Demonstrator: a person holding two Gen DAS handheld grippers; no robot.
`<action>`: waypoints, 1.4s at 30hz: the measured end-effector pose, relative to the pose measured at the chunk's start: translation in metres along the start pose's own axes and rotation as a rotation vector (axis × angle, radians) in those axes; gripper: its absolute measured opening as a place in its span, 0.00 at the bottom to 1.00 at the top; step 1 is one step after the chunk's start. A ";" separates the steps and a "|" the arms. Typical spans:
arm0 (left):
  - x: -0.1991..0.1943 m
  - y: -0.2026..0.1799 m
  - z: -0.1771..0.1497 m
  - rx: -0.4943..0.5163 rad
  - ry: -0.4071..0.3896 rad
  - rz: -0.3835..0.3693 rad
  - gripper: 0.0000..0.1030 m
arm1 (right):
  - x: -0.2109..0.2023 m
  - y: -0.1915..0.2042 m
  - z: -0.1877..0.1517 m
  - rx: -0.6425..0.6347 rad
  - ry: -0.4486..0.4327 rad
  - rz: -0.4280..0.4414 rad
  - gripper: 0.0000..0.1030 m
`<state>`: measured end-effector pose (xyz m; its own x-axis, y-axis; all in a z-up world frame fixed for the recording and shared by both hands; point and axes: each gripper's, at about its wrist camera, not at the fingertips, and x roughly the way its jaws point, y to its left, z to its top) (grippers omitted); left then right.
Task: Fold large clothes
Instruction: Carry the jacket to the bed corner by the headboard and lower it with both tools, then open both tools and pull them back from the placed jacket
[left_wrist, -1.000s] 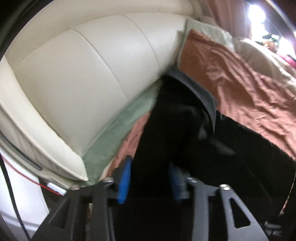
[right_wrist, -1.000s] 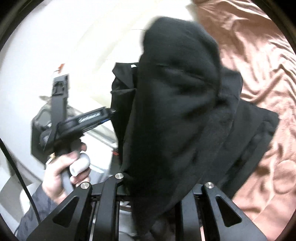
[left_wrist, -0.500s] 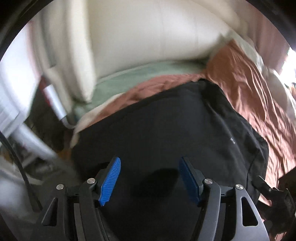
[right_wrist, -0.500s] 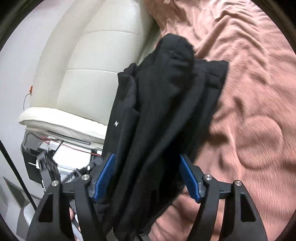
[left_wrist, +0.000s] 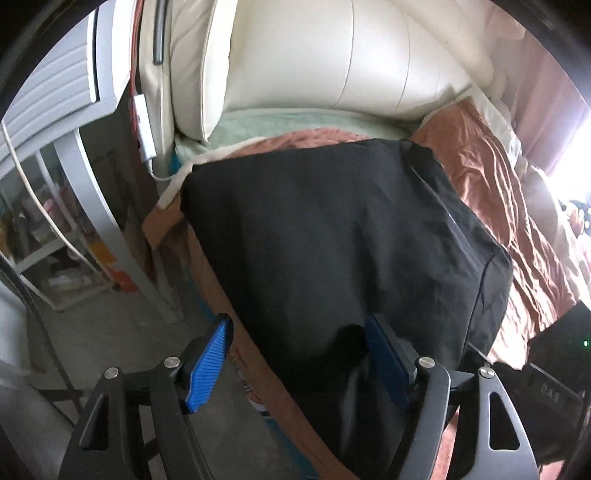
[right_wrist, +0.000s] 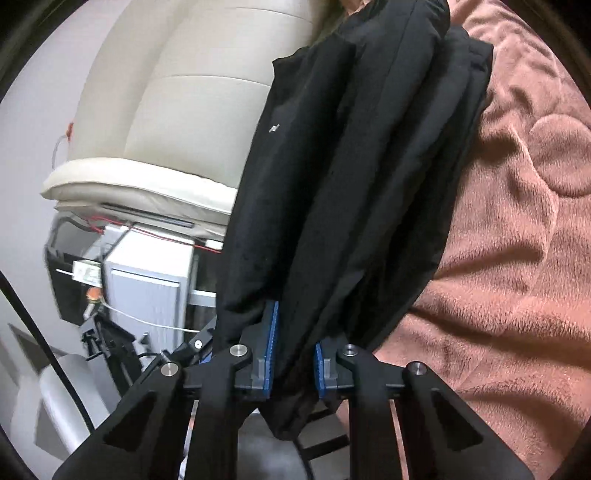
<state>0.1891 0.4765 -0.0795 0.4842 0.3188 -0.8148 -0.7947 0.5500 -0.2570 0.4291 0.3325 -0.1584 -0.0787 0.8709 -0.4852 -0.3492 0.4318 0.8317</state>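
Fingers first: on my left gripper (left_wrist: 299, 363) the blue-padded fingers (left_wrist: 208, 365) stand spread wide, with the near edge of the black garment (left_wrist: 343, 236) lying loose between them and nothing pinched. On my right gripper (right_wrist: 293, 350) the fingers (right_wrist: 271, 343) are drawn close and pinch a bunched fold of the same black garment (right_wrist: 354, 166), which runs away from the pads in several thick layered pleats.

From the left wrist view I see the bed (left_wrist: 513, 206), covered by a rust-brown blanket (left_wrist: 491, 177), filling the right side. At its far end rises a cream padded headboard (left_wrist: 332, 59), with a pale green sheet (left_wrist: 280, 123) showing in a strip between the headboard and the blanket. The black garment lies flat on the blanket near the bed's left edge, its far border close to the green strip and its near border hanging over the bedside toward my fingers.

In the right wrist view the garment rests partly on the pink-brown blanket (right_wrist: 517, 221) and partly hangs over the bed's edge, where a small white mark (right_wrist: 273, 128) shows on the cloth.

Beside the bed on the left stands a white shelf unit (left_wrist: 74, 173), and a thin white cable (left_wrist: 26, 158) runs across it. A red wire (right_wrist: 162, 232) crosses under the headboard's lower edge in the right wrist view.
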 end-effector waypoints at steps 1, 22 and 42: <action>0.000 0.000 -0.002 0.006 0.007 -0.005 0.73 | 0.003 0.000 0.007 0.007 0.003 -0.007 0.13; -0.109 -0.045 -0.052 0.060 -0.070 -0.105 0.74 | -0.158 0.068 -0.053 -0.209 -0.215 -0.327 0.76; -0.210 -0.083 -0.139 0.195 -0.176 -0.267 0.99 | -0.316 0.115 -0.240 -0.349 -0.471 -0.492 1.00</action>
<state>0.1024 0.2563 0.0406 0.7342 0.2623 -0.6263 -0.5550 0.7631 -0.3311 0.1896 0.0501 0.0255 0.5412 0.6395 -0.5460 -0.5217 0.7646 0.3785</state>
